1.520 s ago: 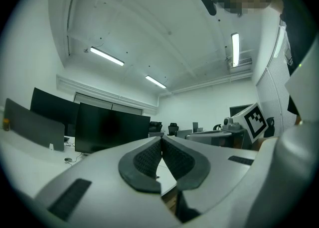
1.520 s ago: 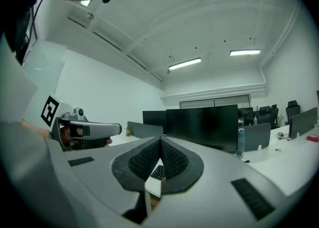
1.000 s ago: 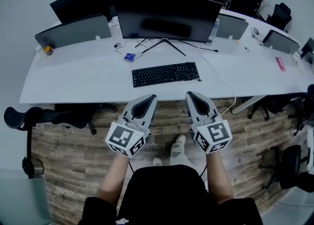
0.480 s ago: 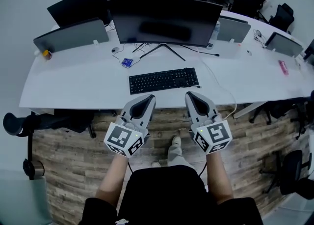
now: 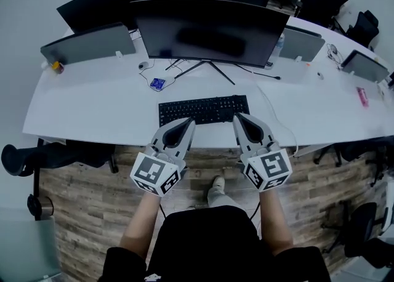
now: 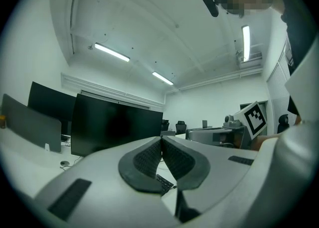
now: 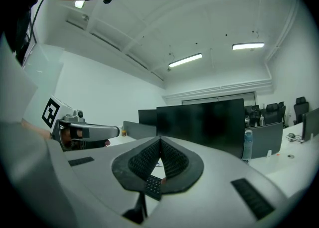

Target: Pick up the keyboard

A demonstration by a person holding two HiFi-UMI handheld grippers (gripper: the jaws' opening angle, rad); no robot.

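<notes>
A black keyboard point(image 5: 203, 109) lies on the white desk point(image 5: 92, 111), in front of a wide dark monitor point(image 5: 209, 31). My left gripper point(image 5: 189, 122) is shut and empty, its tip just short of the keyboard's near edge, left of centre. My right gripper point(image 5: 237, 117) is also shut and empty, its tip over the keyboard's near right corner. In the left gripper view the shut jaws point(image 6: 161, 140) point level at the monitor point(image 6: 114, 122), with a strip of keyboard point(image 6: 163, 182) below. The right gripper view shows shut jaws point(image 7: 160, 140) above the keyboard point(image 7: 151, 185).
A small blue object point(image 5: 158, 84) and a mouse point(image 5: 143, 65) lie behind the keyboard's left end. A cable point(image 5: 274, 105) runs across the desk on the right. Low grey screens point(image 5: 89, 42) stand at the desk's back. A water bottle point(image 7: 247, 145) stands by the monitor. Office chairs point(image 5: 58, 151) sit under the desk's left side.
Both grippers have moved forward together toward the desk, from over the wooden floor to the keyboard's near edge. Their jaws stay shut.
</notes>
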